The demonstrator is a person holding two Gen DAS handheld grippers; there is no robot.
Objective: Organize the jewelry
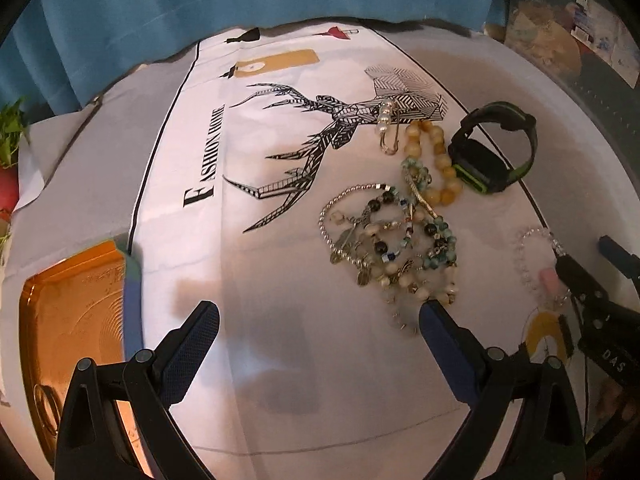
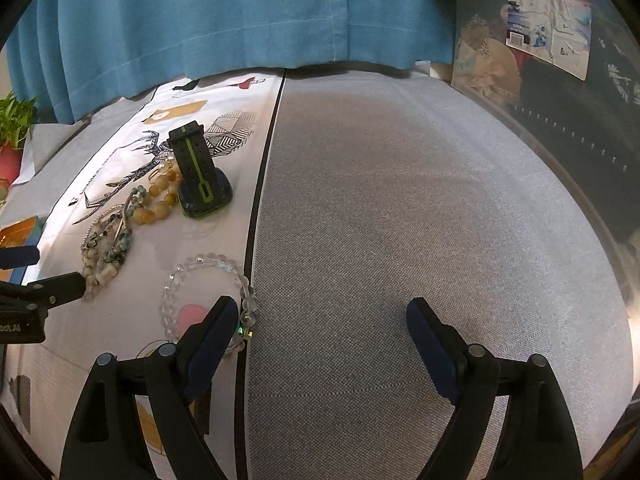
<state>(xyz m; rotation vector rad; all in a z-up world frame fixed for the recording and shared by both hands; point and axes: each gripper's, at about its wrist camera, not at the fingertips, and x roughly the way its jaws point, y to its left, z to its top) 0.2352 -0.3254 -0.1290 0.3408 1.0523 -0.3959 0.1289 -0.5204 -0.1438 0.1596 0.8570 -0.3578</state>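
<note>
Lying near 2 spread, empty tongs: 1 watch (image 1: pixel 494 148), 1 clear bracelet (image 2: pixel 208 296), 1 tangled pile (image 1: pixel 394 244).

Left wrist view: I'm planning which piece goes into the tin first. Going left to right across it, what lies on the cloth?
Gold tin tray → tangled pile of beaded bracelets → black and green watch → clear bead bracelet.

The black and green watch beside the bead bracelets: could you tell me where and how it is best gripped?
Probably by the raised strap loop of the watch, coming from above, pads on its flat faces. The watch rests on its face with the strap arching up, clear of the amber bead bracelet alongside.
</note>
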